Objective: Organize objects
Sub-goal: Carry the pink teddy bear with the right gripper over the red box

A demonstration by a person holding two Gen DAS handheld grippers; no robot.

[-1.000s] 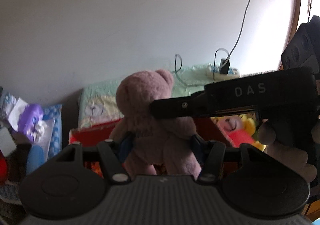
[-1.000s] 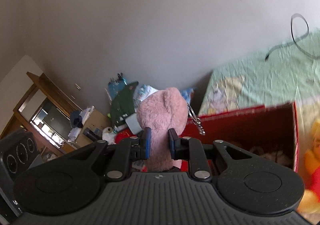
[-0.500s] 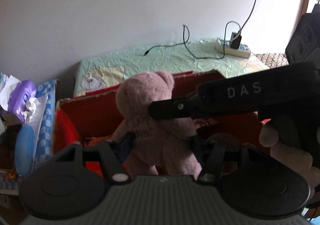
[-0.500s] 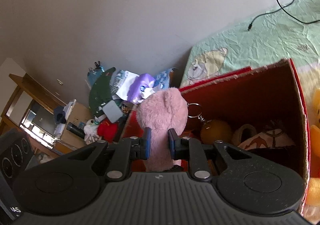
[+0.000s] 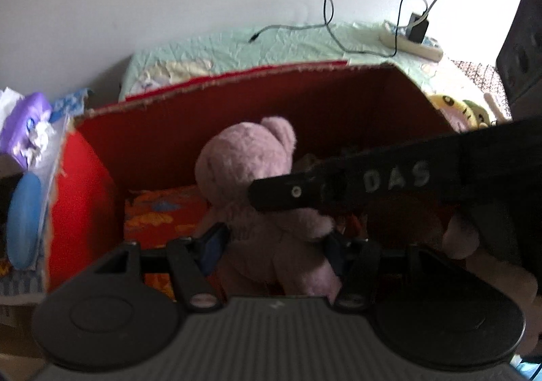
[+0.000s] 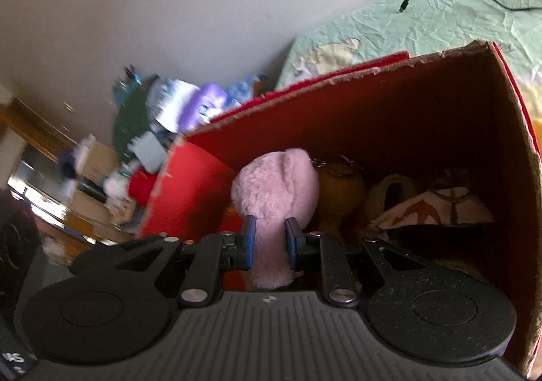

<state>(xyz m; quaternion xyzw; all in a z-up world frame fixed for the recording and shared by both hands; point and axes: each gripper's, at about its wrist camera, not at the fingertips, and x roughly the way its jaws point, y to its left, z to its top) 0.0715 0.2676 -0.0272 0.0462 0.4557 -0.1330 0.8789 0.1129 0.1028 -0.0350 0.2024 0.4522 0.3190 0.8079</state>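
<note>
A pink teddy bear [image 5: 250,177] is held inside the open red cardboard box [image 5: 305,109]. My left gripper [image 5: 274,245] has its blue pads on either side of the bear's lower body. My right gripper [image 6: 270,242] is shut on the bear [image 6: 274,191] from the side; in the left wrist view its black finger marked DAS [image 5: 372,184] crosses the bear's chest. In the box [image 6: 423,103] lie a yellow round keychain toy [image 6: 338,191], a beige item [image 6: 389,194] and a white-and-orange fabric piece [image 6: 437,208].
The box stands on a bed with a pale green sheet [image 5: 288,45]; a black cable [image 5: 328,21] and a power strip [image 5: 410,42] lie on it. A yellow plush [image 5: 454,109] sits right of the box. Cluttered items, including a purple pack [image 5: 23,123], lie left.
Both grippers have lowered the bear from above the box rim down into the box. The box walls now rise around the bear.
</note>
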